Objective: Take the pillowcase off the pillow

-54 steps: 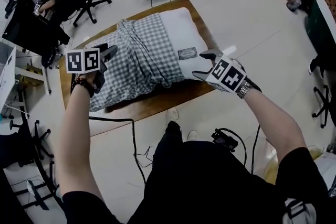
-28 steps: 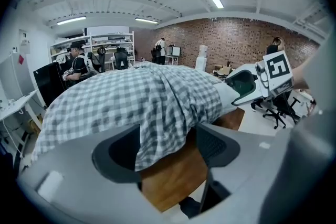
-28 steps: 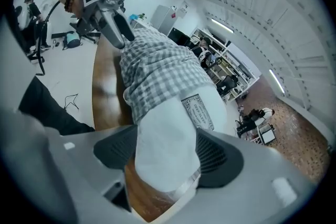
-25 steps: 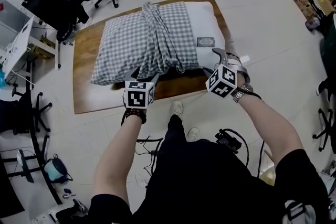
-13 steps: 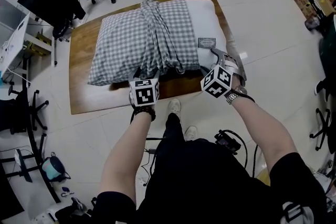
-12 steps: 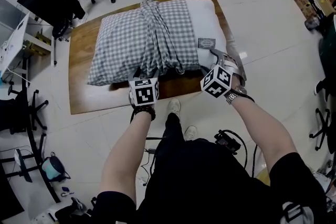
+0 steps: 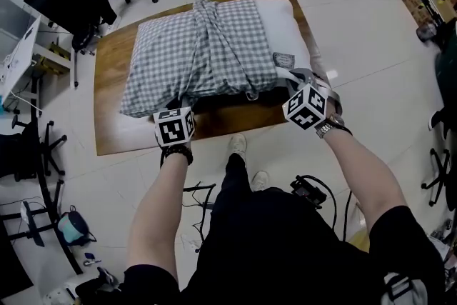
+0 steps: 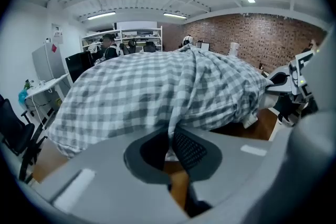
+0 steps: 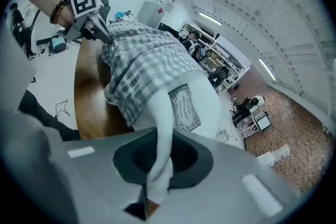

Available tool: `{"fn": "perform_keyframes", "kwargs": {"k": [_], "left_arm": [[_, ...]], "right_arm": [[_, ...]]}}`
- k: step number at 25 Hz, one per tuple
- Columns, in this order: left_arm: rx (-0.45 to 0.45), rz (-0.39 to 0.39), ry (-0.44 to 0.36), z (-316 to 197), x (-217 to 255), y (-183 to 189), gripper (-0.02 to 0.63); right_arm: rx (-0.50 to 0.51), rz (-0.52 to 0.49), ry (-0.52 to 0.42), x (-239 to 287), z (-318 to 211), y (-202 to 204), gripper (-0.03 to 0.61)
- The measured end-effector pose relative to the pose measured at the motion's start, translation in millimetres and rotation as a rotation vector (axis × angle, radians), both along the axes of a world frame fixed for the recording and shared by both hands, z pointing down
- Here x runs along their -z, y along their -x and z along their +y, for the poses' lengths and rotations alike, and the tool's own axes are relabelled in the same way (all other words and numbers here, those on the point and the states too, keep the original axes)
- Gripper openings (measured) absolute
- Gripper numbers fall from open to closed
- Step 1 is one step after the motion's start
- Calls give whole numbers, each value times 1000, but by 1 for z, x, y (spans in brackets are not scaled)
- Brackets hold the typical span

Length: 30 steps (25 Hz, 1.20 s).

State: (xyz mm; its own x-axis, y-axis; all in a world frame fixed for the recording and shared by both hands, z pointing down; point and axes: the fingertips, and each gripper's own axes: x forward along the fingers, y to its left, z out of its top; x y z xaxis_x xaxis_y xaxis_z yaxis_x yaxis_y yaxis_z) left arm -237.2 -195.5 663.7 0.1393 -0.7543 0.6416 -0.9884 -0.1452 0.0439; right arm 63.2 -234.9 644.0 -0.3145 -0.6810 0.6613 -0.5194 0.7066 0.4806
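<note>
**Both grippers clamped along the near edge of the bedding**

Head view: A white fabric pillow (image 7: 289, 25), half covered by a grey-and-white checked cloth pillowcase (image 7: 193, 46), is seen lying on a brown wooden board (image 7: 114, 132) ahead of both grippers. The left gripper (image 7: 178, 102) is set at the near edge of the pillowcase. The right gripper (image 7: 287, 79) is set at the near edge of the bare pillow, just beside a small rectangular printed label (image 7: 283, 59). The two grippers are held well apart along that edge.

Left gripper view: The jaws have just been closing and are shown drawn together on a fold of the checked cloth. The fold is pinched between the dark pads, and the cloth rises beyond them in a mound. The right gripper is seen off to the right, past the bunched cloth.

Right gripper view: These jaws have also just been closing and are clamped on a strip of white fabric. This is apparently the pillow's own edge, though that cannot be fully made out. The label is seen just beyond the jaws. The checked pillowcase lies further on, with the left gripper at its far end.
</note>
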Motion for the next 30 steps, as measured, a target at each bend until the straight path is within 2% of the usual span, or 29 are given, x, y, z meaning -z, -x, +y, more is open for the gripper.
{"fn": "perform_keyframes", "kwargs": {"k": [6,17,24,26,30], "left_arm": [[86,24,4,10,11,35,14],[189,67,-16,18,30,87,15],[217,50,11,29,27,102,17],[186,34,20,34,22,94,20],[111,31,29,46,27,81,93]], "right_arm": [[-20,-7,-7,9,0,-23,20],[-46,11,-18,25,2,-50,15],[-69,-55,62,21,21,-47,18],[-55,-76,84,18,30,-40,37],[-18,-121,131,19,47,-32,160]]}}
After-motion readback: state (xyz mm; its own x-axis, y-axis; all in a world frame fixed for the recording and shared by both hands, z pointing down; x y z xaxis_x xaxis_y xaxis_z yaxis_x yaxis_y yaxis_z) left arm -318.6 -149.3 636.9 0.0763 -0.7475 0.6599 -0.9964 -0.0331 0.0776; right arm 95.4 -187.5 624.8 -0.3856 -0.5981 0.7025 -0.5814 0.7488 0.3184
